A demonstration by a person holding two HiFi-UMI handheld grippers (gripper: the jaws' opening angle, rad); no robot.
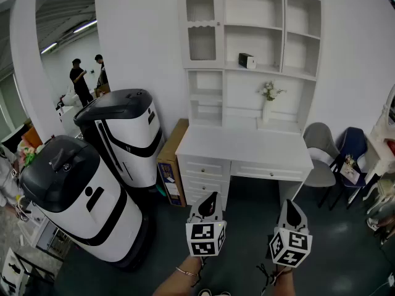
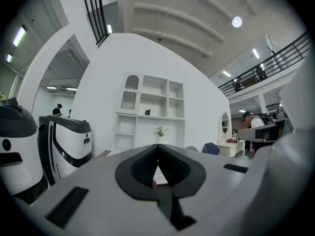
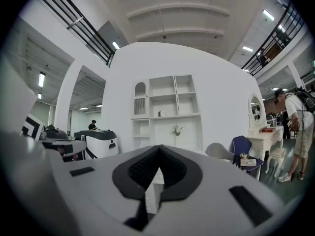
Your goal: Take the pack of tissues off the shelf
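Observation:
The pack of tissues (image 1: 247, 60) is a small dark box on a middle shelf of the white shelf unit (image 1: 213, 54) above a white desk (image 1: 247, 147). It also shows far off as a small dark shape, the tissues (image 2: 147, 112) in the left gripper view and the tissues (image 3: 161, 113) in the right gripper view. My left gripper (image 1: 209, 196) and right gripper (image 1: 292, 203) are held side by side low in the head view, well short of the desk. Both point toward the shelf with jaws shut and nothing between them: left gripper (image 2: 157, 146), right gripper (image 3: 159, 147).
Two large white-and-black machines (image 1: 123, 134) (image 1: 74, 196) stand left of the desk, with a cardboard box (image 1: 170, 165) leaning between. A vase of flowers (image 1: 268, 100) sits on the desk back. A grey chair (image 1: 318, 153) and blue chair (image 1: 352, 147) stand right. A person (image 3: 300, 127) stands far right.

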